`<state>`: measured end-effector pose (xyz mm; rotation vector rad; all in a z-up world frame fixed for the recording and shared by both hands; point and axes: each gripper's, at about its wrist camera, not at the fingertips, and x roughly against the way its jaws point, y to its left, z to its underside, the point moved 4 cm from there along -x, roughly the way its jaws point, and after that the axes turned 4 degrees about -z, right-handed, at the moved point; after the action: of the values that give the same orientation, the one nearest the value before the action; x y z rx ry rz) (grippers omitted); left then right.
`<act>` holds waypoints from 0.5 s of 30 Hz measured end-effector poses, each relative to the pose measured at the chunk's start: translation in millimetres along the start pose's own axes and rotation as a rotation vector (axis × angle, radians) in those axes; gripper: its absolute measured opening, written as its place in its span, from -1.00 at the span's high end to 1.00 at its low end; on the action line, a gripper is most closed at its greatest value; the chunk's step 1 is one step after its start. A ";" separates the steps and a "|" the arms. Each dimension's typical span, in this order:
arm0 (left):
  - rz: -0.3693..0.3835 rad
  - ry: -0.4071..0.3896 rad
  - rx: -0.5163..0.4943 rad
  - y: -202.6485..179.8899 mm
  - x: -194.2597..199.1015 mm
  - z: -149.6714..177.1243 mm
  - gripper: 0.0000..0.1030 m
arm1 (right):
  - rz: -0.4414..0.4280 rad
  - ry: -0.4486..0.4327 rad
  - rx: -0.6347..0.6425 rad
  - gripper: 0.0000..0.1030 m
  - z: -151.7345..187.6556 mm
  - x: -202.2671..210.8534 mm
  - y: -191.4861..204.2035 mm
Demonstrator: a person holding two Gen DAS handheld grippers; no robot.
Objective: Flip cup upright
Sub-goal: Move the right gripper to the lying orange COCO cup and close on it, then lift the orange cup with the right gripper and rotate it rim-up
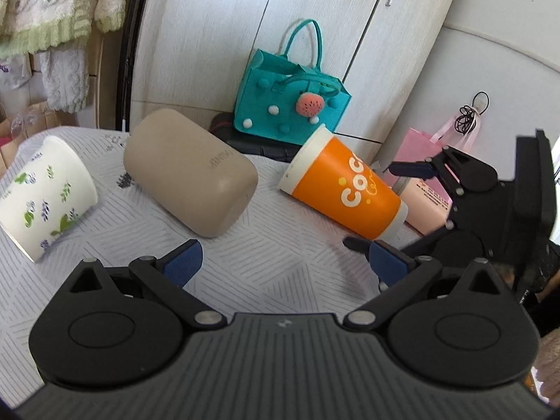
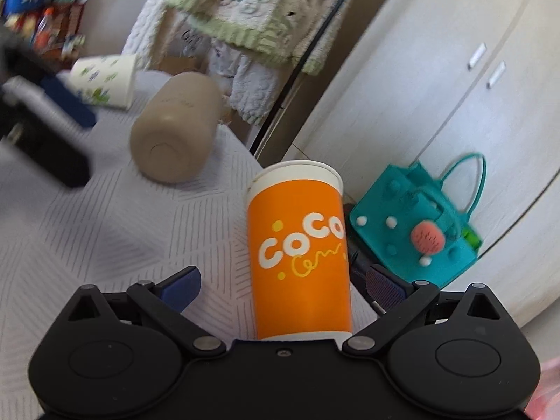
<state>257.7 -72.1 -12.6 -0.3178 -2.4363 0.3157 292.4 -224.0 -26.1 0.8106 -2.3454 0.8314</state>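
In the left wrist view, the left gripper (image 1: 285,259) hovered over the bench (image 1: 266,262), which was covered in a pale grey cloth with line patterns, and its blue-padded jaws stood wide apart with nothing between them. Ahead lay three cups on their sides: a white paper cup printed with green leaves (image 1: 45,196) at the left, a smooth beige tumbler (image 1: 190,173) in the middle, and an orange paper cup with white "coco" lettering (image 1: 344,189) to the right. The right gripper (image 1: 388,206) reached in from the right edge, its jaws spread on either side of the orange cup's narrow end. Behind the cups stood a teal felt handbag with a pink strawberry charm (image 1: 290,101), and a pink gift bag (image 1: 425,143) showed past the orange cup. In the right wrist view, the right gripper (image 2: 281,285) had the orange cup (image 2: 301,252) lying between its parted jaws, the pads just beside the cup's sides, with the cup's wide white-rimmed mouth pointing away. The beige tumbler (image 2: 175,129) and leaf-printed cup (image 2: 105,80) lay farther off, the teal handbag (image 2: 420,224) at the right.
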 end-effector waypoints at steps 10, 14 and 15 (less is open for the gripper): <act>-0.018 -0.002 -0.013 -0.7 -1.7 1.7 -1.00 | 0.002 0.115 -0.036 -0.43 -0.7 -33.8 -12.8; -0.024 0.011 -0.004 4.0 -2.1 8.6 -1.00 | 0.025 0.147 -0.093 -0.45 -2.6 -33.4 -15.2; -0.021 0.013 -0.004 4.8 -1.5 11.7 -1.00 | 0.042 0.155 -0.119 -0.45 -3.4 -31.6 -16.8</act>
<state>252.1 -69.7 -23.8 -0.2949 -2.4258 0.2984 326.4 -220.9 -37.5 0.6271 -2.2568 0.7365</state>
